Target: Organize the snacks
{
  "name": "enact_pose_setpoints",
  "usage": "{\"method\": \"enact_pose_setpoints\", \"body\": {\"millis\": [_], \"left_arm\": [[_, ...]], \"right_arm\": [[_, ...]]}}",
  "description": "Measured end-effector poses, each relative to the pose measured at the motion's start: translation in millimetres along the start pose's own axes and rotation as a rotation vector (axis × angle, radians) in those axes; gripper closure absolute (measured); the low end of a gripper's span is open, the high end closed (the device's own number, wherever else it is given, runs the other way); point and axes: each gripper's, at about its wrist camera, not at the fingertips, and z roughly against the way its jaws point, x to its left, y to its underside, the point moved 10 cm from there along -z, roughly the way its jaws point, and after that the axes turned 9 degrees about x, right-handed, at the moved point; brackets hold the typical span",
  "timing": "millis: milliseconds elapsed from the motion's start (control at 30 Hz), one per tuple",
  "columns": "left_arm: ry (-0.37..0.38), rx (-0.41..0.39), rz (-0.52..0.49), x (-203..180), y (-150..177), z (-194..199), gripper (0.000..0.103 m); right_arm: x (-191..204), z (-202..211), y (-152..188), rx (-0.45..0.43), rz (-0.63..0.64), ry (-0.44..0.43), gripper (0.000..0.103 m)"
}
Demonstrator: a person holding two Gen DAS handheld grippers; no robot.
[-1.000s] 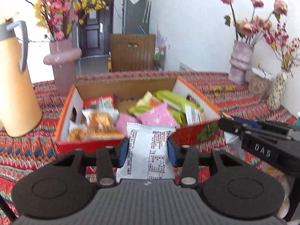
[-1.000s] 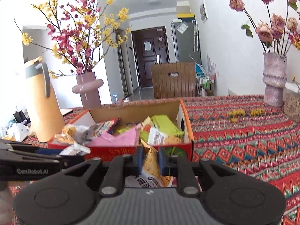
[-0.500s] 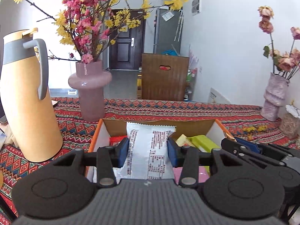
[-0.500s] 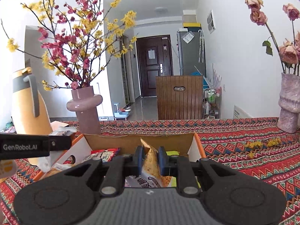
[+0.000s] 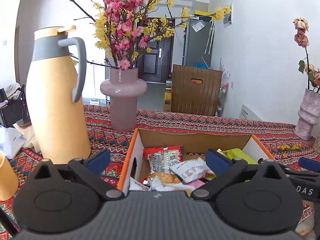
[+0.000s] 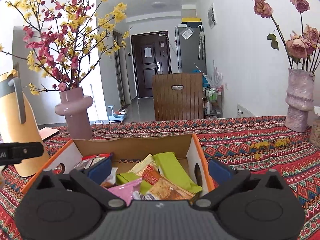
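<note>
From the left wrist view, the left tool [image 5: 158,160] is opening over the cardboard box [image 5: 128,160], nothing between its pads; the white packet [image 5: 192,170] it pinched a second ago now lies among the snacks. From the right wrist view, the right tool [image 6: 159,169] is opening too, its orange packet [image 6: 166,188] dropped in, evidently to gather everything there.
</note>
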Motion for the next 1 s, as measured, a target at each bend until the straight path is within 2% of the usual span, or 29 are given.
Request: {"method": "enact_pose_setpoints", "body": {"millis": [233,433,800,1000], "left_arm": [[0.023,-0.024,-0.045,5.9,26.7,48.1,0.0],[0.038,0.013,-0.067,10.4,62.9,76.5,0.0],[0.078,0.121,-0.061,15.6,129.3,87.4,0.0],[0.084,0.147,-0.074,14.7,146.9,87.7,0.0]], "right_arm": [[0.7,43.0,29.3,0.029,0.023,-0.01,0.0],[5.0,83.7,62.4,0.057,0.033,-0.025,0.0],[5.7,109.2,129.6,0.17,0.002,-0.024,0.0],[6.8,112.3,148.1,0.202,-0.006,-0.026,0.0]]}}
